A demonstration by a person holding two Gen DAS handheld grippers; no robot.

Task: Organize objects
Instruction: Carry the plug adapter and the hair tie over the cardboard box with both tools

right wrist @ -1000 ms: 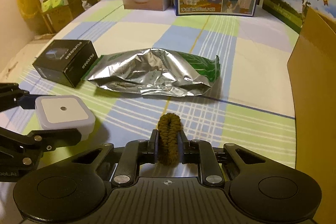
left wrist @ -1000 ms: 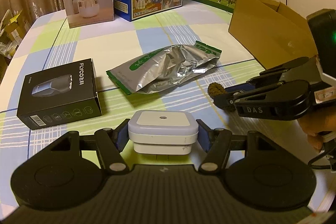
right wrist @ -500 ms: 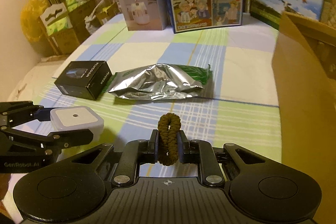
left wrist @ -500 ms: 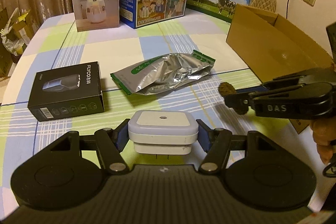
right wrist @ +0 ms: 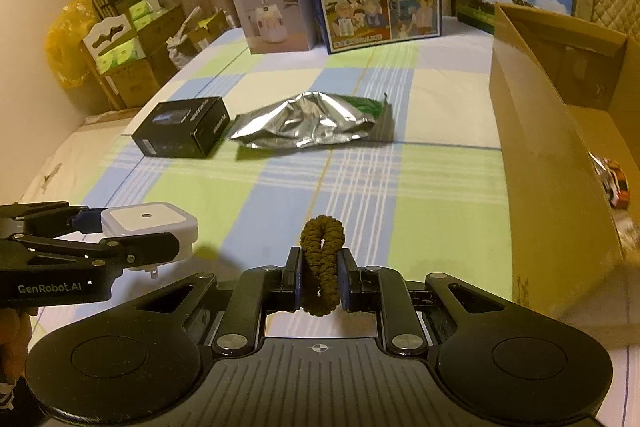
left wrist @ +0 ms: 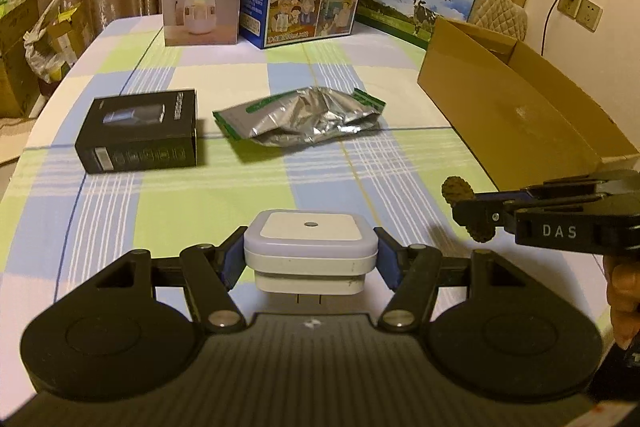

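While box (right wrist: 552,163) hides contents, blurred.

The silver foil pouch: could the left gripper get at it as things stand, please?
Probably not yet: the left gripper has its jaws shut on the white plug-in night light. The cloth up to the silver foil pouch looks clear, though.
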